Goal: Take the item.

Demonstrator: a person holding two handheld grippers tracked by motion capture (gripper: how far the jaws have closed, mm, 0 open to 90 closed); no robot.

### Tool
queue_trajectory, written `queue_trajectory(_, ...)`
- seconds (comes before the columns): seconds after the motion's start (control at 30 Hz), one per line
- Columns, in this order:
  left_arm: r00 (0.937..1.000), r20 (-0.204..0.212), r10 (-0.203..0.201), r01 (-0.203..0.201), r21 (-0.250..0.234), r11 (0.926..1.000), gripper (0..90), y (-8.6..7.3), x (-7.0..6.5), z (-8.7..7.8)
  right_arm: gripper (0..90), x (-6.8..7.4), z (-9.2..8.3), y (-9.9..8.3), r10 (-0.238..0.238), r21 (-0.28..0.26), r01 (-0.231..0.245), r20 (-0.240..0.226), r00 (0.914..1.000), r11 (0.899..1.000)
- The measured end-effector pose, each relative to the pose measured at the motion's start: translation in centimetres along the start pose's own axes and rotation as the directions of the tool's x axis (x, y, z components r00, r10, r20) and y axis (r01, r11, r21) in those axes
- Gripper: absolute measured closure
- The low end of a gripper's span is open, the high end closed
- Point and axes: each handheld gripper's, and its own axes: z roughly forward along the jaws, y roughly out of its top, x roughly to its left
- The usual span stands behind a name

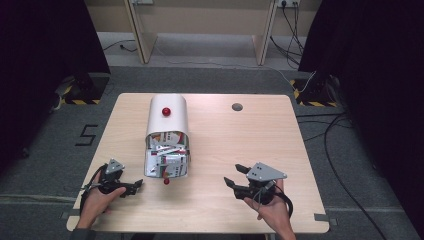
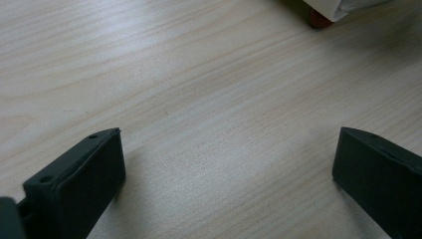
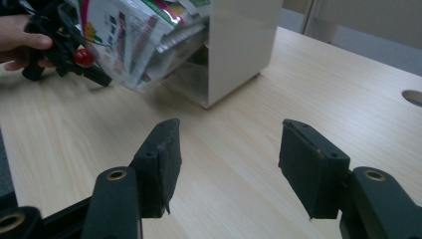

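Bread bin (image 1: 168,117): we count one, cream, domed, lying left of centre on the worktop (image 1: 235,150); its drop-door hangs open toward the person, printed packets (image 1: 167,155) spilling out.
Red knobs: we count two, one on the dome (image 1: 166,111), one at the door's edge (image 1: 166,181).
Left claw (image 1: 135,186): we see its jaws wide apart, empty, over bare wood just beside the door knob.
Right claw (image 1: 235,176): we see its jaws apart, empty, well clear of the bin.
Cable hole (image 1: 237,106): one, at the far edge.
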Motion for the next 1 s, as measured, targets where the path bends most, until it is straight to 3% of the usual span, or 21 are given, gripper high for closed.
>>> queue_trajectory(0.2,1.0,0.0,0.0,0.0,0.0,1.0,0.0,0.0,0.0,0.0,43.4,0.7,0.6,1.0,-0.013,-0.021,0.012,-0.04,0.9991,1.0)
queue_trajectory(1.0,1.0,0.0,-0.001,0.001,-0.002,1.0,0.0,0.0,0.0,0.0,46.7,2.3,1.5,4.5,-0.073,-0.056,0.069,-0.085,0.9937,0.996)
